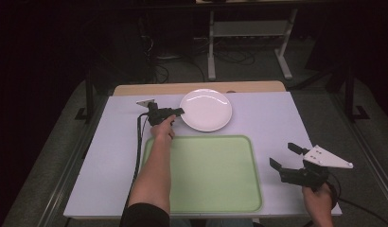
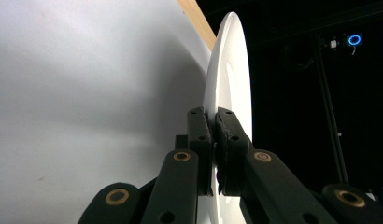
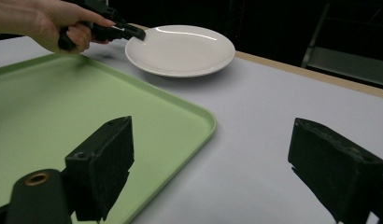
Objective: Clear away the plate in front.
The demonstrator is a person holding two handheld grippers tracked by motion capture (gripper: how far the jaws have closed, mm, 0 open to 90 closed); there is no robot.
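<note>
The left gripper (image 1: 179, 112) is pinching the near-left rim of the white plate (image 1: 208, 109), its jaws pressed together on the edge; in the left gripper view the rim (image 2: 225, 70) is running straight up from between the closed pads (image 2: 200, 135). The plate is lying just ahead of these tongs on the pale table (image 1: 277, 118), past the far edge of the green tray (image 1: 211, 175), which is sitting bare. Whether the plate is lifting off the table I cannot tell. The right gripper (image 1: 283, 156) is hovering beside the tray's right edge, jaws spread wide and holding nothing; the plate (image 3: 180, 49) is lying well ahead of it. Judgement: grasp is done; carrying the plate onto the tray is likely remaining.
</note>
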